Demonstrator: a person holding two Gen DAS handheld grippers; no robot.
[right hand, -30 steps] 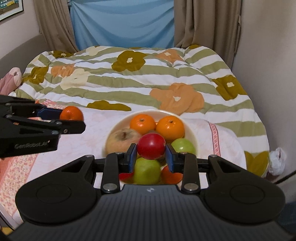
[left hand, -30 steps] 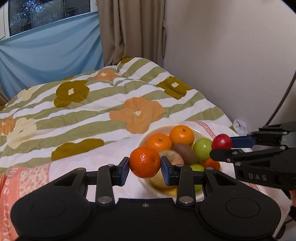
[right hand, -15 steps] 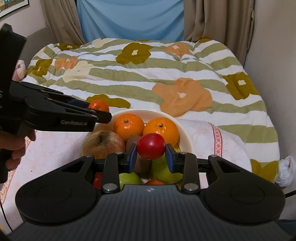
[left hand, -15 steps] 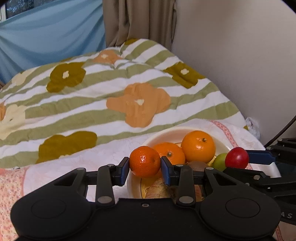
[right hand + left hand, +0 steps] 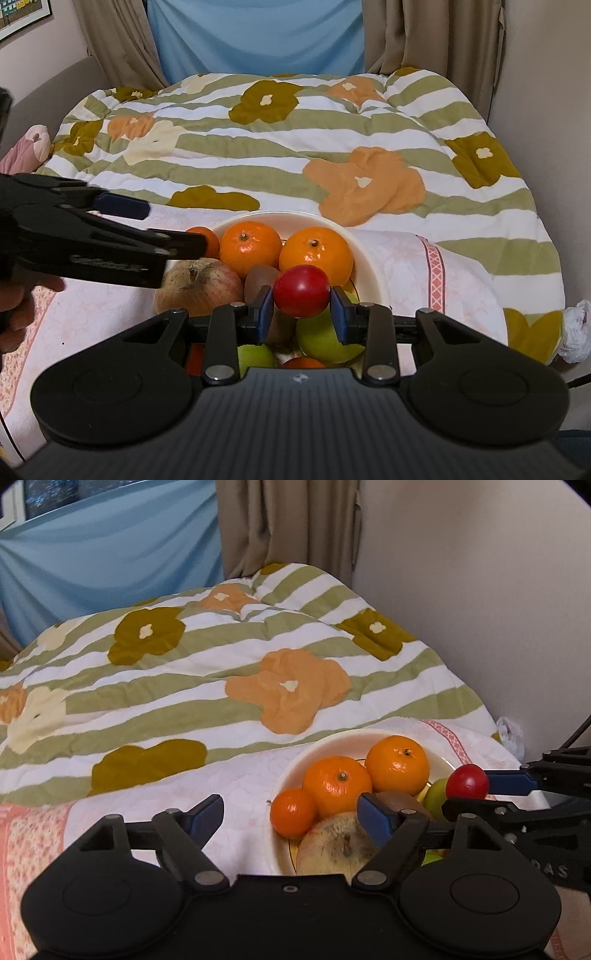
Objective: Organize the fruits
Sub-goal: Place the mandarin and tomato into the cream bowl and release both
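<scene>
A cream bowl (image 5: 332,740) (image 5: 365,254) sits on the bed, holding two oranges (image 5: 397,764) (image 5: 316,254), a big apple (image 5: 332,845) (image 5: 199,286), a kiwi (image 5: 260,282) and green apples (image 5: 321,341). A small tangerine (image 5: 293,812) (image 5: 207,240) rests at the bowl's left rim. My left gripper (image 5: 291,818) is open and empty, with the tangerine lying between its fingers. My right gripper (image 5: 302,308) is shut on a small red fruit (image 5: 302,291) (image 5: 467,782) and holds it above the fruit in the bowl.
The bowl stands on a pink-patterned white cloth (image 5: 406,266) over a flower-striped quilt (image 5: 295,155). A wall (image 5: 480,609) runs close on the right. Curtains (image 5: 258,37) hang behind the bed. A crumpled white bag (image 5: 574,328) lies at the bed's right edge.
My left gripper has opened and let go of the tangerine, which now lies at the bowl's left rim. The right gripper still holds the red fruit over the bowl.
</scene>
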